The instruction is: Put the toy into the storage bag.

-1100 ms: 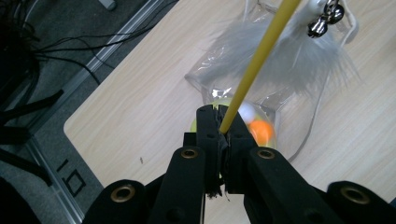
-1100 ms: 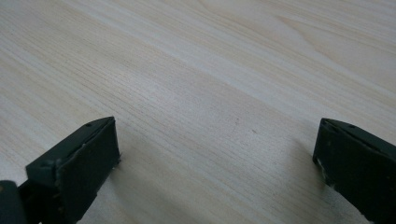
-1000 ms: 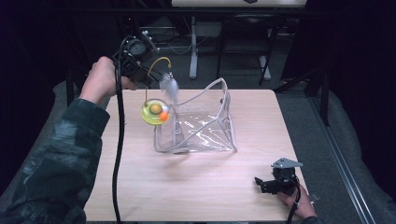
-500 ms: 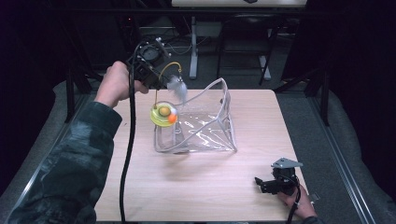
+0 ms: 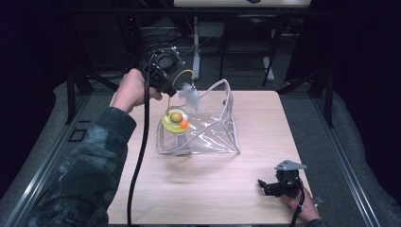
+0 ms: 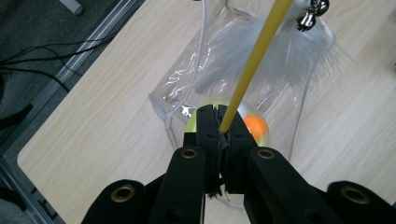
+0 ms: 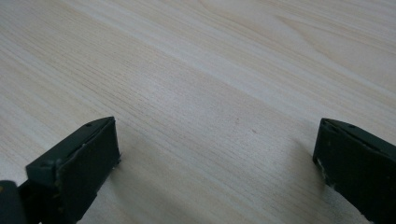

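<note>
Right tongs (image 5: 273, 187) lower right of high view, parked on bench (image 5: 246, 189), jaws wide, nothing between. Left tongs (image 6: 219, 119) clamped on yellow wand (image 6: 254, 63) of feather toy (image 5: 190, 94); its ball end (image 5: 175, 120) hangs at mid-frame over clear bag (image 5: 213, 135) mouth. Step: loading toy into bag. Next: lower inside, then release.
</note>
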`<action>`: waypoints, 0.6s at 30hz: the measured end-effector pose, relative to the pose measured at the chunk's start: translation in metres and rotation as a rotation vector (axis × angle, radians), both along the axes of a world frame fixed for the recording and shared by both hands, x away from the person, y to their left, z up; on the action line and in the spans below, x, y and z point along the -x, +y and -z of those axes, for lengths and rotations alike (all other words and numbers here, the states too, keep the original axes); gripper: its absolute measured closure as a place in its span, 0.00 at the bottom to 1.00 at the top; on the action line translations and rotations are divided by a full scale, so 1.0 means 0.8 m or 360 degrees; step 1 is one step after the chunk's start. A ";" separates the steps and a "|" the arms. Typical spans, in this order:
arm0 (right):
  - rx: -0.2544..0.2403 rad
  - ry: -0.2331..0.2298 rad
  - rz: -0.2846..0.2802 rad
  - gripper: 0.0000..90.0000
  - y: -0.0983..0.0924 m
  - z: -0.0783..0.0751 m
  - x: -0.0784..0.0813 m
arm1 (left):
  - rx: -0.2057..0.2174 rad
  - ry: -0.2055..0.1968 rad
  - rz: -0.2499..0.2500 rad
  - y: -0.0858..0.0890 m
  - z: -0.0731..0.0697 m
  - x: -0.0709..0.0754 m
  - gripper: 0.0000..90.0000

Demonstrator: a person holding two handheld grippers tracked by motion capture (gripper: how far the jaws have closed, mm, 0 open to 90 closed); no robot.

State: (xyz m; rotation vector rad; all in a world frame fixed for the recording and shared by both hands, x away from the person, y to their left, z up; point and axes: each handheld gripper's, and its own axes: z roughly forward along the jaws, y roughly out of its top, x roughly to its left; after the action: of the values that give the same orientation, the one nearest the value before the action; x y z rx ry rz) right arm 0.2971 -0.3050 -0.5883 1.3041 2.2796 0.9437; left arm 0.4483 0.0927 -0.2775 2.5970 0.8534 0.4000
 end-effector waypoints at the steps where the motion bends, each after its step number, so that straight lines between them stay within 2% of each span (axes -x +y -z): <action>1: 0.0000 0.0000 0.0000 0.00 0.000 0.000 0.000 | -0.0002 0.0004 0.0001 -0.002 0.002 -0.001 0.97; 6: 0.0000 0.0000 0.0000 0.00 0.000 0.000 0.000 | 0.0023 0.0040 -0.0014 -0.009 0.015 -0.007 0.98; 18: -0.0008 0.0004 -0.0004 0.00 0.000 0.000 0.000 | 0.0034 0.0082 -0.0007 -0.026 0.043 -0.015 0.97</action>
State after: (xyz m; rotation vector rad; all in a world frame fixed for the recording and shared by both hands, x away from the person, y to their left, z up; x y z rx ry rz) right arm 0.2969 -0.3049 -0.5881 1.3056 2.2828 0.9495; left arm 0.4607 0.0721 -0.3117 2.5963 0.8761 0.3245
